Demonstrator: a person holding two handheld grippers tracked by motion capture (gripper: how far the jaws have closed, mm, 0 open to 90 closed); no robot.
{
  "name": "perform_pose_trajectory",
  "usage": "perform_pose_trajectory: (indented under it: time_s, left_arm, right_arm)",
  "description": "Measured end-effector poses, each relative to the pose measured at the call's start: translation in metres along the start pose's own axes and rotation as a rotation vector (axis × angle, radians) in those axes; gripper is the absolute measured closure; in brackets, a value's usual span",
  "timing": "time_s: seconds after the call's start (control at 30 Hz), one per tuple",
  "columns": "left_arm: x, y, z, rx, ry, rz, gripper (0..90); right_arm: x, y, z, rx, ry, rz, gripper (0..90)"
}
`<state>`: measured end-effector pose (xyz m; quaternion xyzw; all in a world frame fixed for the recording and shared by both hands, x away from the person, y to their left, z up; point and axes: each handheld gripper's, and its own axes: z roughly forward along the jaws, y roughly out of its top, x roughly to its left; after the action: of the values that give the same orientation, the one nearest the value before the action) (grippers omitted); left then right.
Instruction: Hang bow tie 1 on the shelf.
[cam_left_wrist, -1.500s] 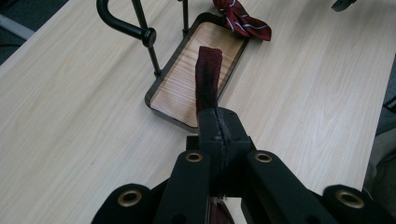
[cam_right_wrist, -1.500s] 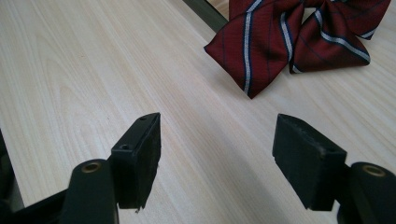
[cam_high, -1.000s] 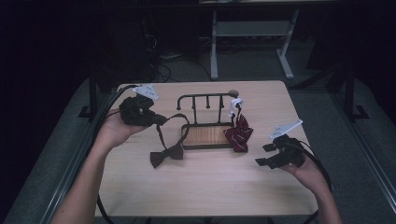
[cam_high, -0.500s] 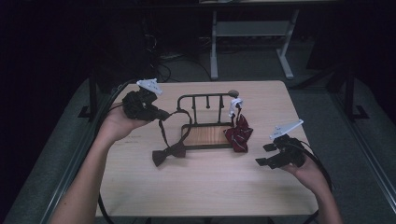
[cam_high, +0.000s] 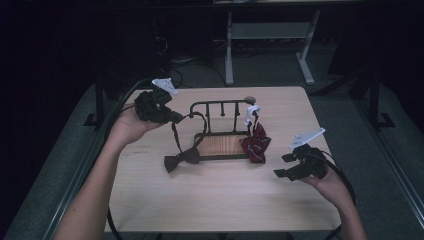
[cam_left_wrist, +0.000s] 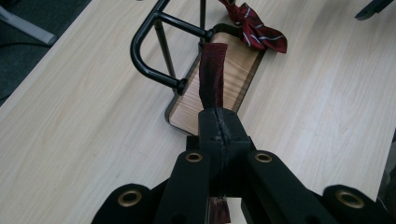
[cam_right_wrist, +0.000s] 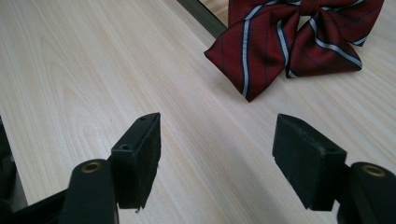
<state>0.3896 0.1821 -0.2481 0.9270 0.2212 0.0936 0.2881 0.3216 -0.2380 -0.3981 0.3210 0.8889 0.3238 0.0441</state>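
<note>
The left gripper, at about ten o'clock on the table in the high view, has its jaws clamped on the neck strap of a dark bow tie. The strap runs from the jaws down and toward five o'clock to the bow itself, which lies on the tabletop just off the rack's near-left corner. In the left gripper view the strap stretches away from the closed jaws toward twelve o'clock, passing over the rack's wooden base.

The strap looks like thin woven cloth: very light, limp, and not fragile. It should follow wherever it is pulled, with the bow dangling and swinging beneath, so a slow lift seems wise. A pinch near the strap's end, as here, leaves a free loop to drop over a bar. The fabric may creep through the pads under a tug, though the load is slight.

At the table's centre stands the black metal rack, its rail at twelve o'clock of the base. A striped red bow tie hangs from the rack's right end, its bow resting at the base's right edge.

The right gripper, at four o'clock, holds nothing; its jaws stand wide apart above bare wood, with the red tie toward one o'clock in the right gripper view.
</note>
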Motion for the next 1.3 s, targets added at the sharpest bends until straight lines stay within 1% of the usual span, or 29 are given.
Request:
perform_pose_trajectory:
  time_s: [0.13,0.3,0.43,0.5,0.57,0.67,0.7,0.73,0.8,0.87,0.9,0.93,0.97,1.0,1.1,1.17,1.27,1.3]
  left_arm:
    - [0.005,0.000,0.001,0.015,0.007,-0.007,90.0]
    - [0.012,0.000,0.004,0.026,0.014,-0.027,90.0]
    - [0.018,0.001,0.005,0.025,0.018,-0.049,90.0]
    - [0.021,0.002,0.005,0.037,0.027,-0.051,90.0]
    - [0.024,0.003,0.006,0.043,0.028,-0.062,90.0]
    - [0.028,0.002,0.007,0.032,0.033,-0.083,89.9]
    - [0.029,0.002,0.008,0.036,0.034,-0.086,89.9]
    - [0.030,0.001,0.009,0.038,0.036,-0.091,89.9]
    - [0.032,0.000,0.012,0.051,0.040,-0.093,89.9]
    - [0.035,-0.002,0.014,0.049,0.042,-0.109,89.9]
    - [0.037,-0.002,0.014,0.059,0.042,-0.104,89.9]
    - [0.038,-0.003,0.015,0.058,0.042,-0.112,89.8]
    - [0.039,-0.004,0.016,0.054,0.042,-0.123,89.8]
    - [0.040,-0.004,0.017,0.059,0.042,-0.123,89.8]
    - [0.045,-0.006,0.021,0.071,0.049,-0.144,89.8]
    - [0.047,-0.006,0.023,0.074,0.048,-0.151,89.7]
    - [0.049,-0.005,0.026,0.076,0.054,-0.158,89.7]
    - [0.050,-0.004,0.027,0.087,0.059,-0.157,89.7]
  right_arm:
    - [0.000,-0.001,-0.001,-0.003,-0.003,-0.001,32.2]
    - [0.000,0.000,0.000,0.000,0.000,0.000,32.1]
    - [0.000,0.000,0.001,0.003,0.002,-0.002,32.2]
    - [-0.001,0.000,0.001,0.003,0.003,-0.002,32.1]
    - [-0.001,-0.001,0.000,0.001,0.001,0.001,32.2]
    - [-0.003,-0.002,-0.001,-0.005,0.000,-0.002,32.1]
    - [-0.003,-0.002,-0.002,-0.005,-0.001,0.001,32.2]
    - [-0.003,-0.002,-0.002,-0.002,0.000,0.009,32.2]
    - [-0.004,-0.003,-0.002,-0.001,0.000,0.005,32.1]
    - [-0.005,-0.003,-0.002,-0.004,0.002,0.012,32.2]
    - [-0.006,-0.004,-0.002,-0.004,0.001,0.003,32.2]
    - [-0.006,-0.004,-0.002,-0.005,0.004,0.010,32.2]
    - [-0.006,-0.004,-0.002,-0.004,0.004,0.007,32.2]
    - [-0.007,-0.005,-0.002,-0.002,0.003,0.007,32.2]
    - [-0.008,-0.005,-0.001,-0.002,0.008,0.014,32.1]
    - [-0.009,-0.006,0.000,-0.002,0.009,0.010,32.2]
    - [-0.009,-0.008,-0.001,0.001,0.009,0.020,32.2]
    - [-0.009,-0.008,-0.001,-0.001,0.006,0.022,32.2]
